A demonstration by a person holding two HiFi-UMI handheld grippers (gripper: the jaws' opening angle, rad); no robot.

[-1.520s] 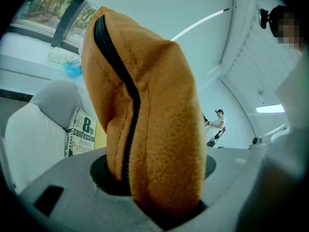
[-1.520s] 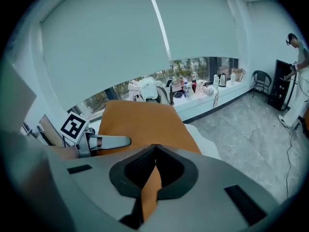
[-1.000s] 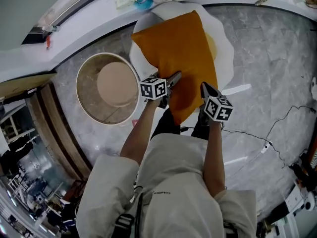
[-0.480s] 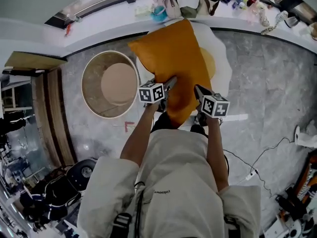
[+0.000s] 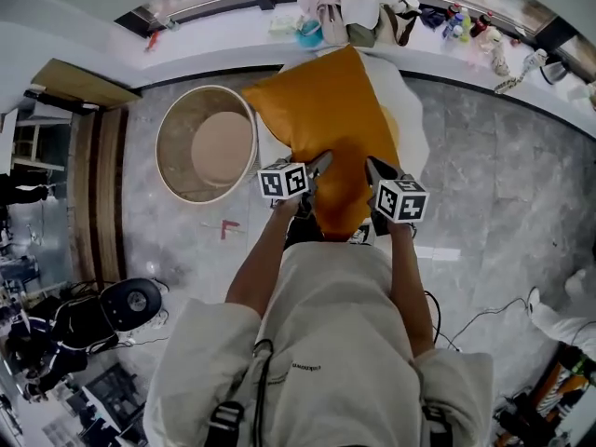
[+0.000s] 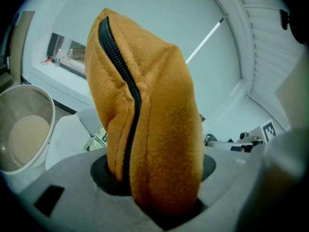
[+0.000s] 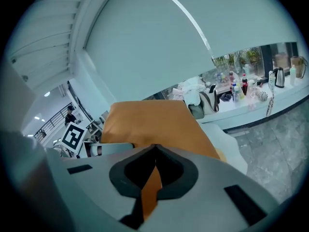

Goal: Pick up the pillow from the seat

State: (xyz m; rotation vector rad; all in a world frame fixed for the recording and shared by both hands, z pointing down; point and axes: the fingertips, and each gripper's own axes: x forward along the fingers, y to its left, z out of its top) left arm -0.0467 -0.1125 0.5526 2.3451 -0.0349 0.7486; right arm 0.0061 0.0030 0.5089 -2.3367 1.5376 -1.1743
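Observation:
An orange pillow (image 5: 331,128) with a black zipper hangs lifted above a white seat (image 5: 417,110). My left gripper (image 5: 315,169) is shut on its near left edge; in the left gripper view the thick pillow (image 6: 149,129) bulges between the jaws. My right gripper (image 5: 375,171) is shut on the near right edge, where a thin fold of the pillow (image 7: 152,185) is pinched between the jaws. The left gripper (image 7: 91,146) shows in the right gripper view beside the pillow.
A round beige tub (image 5: 205,147) stands left of the seat. A white ledge (image 5: 233,31) at the back carries bags and bottles (image 5: 358,7). Grey marble floor (image 5: 503,175) spreads right, with cables (image 5: 475,315) near my feet. A black fan-like object (image 5: 130,301) lies lower left.
The pillow has come up and toward me with both grippers still shut on it. The view has shifted, so the tub and seat sit further back.

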